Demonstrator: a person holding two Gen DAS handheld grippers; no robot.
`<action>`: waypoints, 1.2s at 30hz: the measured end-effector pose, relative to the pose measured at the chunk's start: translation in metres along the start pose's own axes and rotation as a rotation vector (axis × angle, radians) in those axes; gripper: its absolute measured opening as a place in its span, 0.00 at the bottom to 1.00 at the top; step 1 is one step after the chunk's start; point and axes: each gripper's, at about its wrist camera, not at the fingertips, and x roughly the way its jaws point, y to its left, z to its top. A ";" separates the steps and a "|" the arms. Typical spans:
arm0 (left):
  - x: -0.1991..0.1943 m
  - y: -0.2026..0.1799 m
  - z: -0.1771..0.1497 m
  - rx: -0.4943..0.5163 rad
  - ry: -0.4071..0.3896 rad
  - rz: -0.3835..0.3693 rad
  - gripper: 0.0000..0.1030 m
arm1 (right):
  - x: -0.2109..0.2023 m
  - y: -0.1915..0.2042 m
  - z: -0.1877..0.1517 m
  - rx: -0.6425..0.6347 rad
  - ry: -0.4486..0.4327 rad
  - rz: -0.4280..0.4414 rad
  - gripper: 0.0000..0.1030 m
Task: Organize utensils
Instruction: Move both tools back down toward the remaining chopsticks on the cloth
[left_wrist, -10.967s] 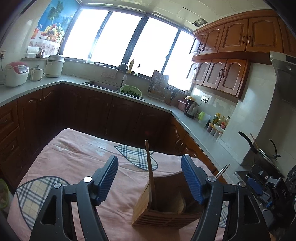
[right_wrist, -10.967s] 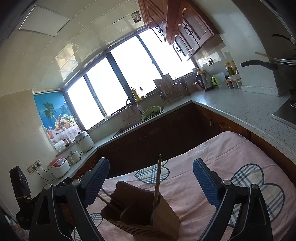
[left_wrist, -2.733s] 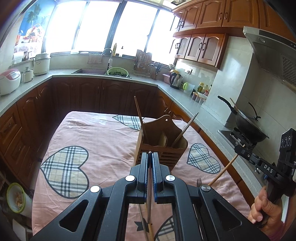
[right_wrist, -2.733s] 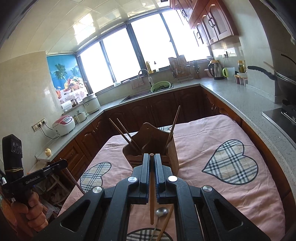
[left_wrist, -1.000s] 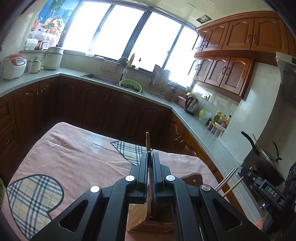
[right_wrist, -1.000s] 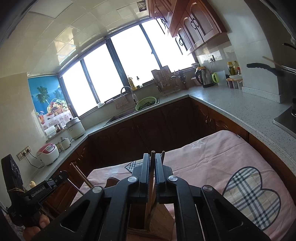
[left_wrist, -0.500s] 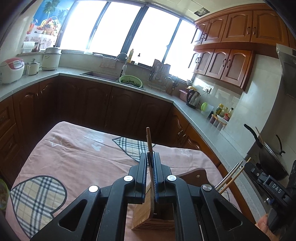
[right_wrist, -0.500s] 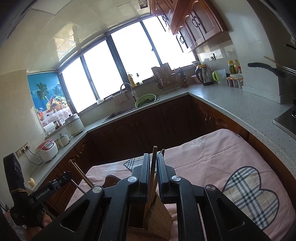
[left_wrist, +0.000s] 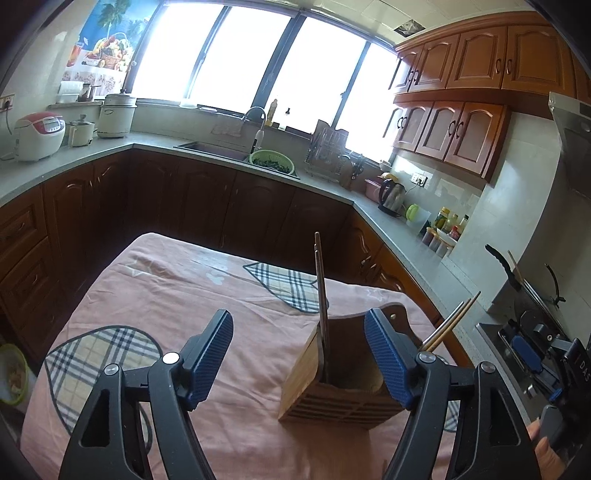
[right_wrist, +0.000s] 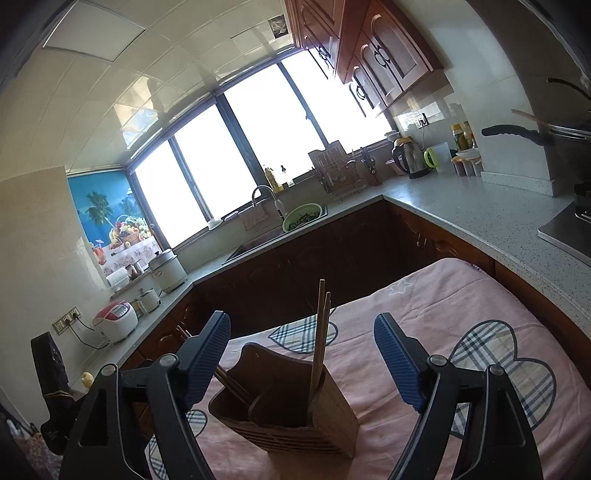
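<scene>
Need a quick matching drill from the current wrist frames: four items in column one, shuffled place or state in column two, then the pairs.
Items:
1. left gripper
2. wooden holder
3. green colander
4. kettle

Descriptions:
A. at the sink below the window
B. jaws apart, having just opened, nothing between the pads
C. on the pink cloth, chopsticks standing in it
D. on the counter under the wall cabinets

Pairs: 1-B, 2-C, 3-A, 4-D

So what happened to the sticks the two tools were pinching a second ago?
Both were let go. The left tool and right tool have just opened, leaving the chopsticks standing in the wooden holder. The holder stayed put on the pink cloth.
</scene>
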 end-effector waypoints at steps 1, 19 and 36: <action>-0.007 0.002 -0.004 -0.002 0.007 0.002 0.72 | -0.003 0.000 -0.003 0.002 0.007 0.001 0.80; -0.094 0.011 -0.061 0.009 0.159 0.073 0.72 | -0.052 -0.015 -0.087 0.013 0.184 -0.043 0.80; -0.104 0.008 -0.097 0.028 0.279 0.108 0.71 | -0.073 -0.016 -0.135 -0.007 0.279 -0.073 0.79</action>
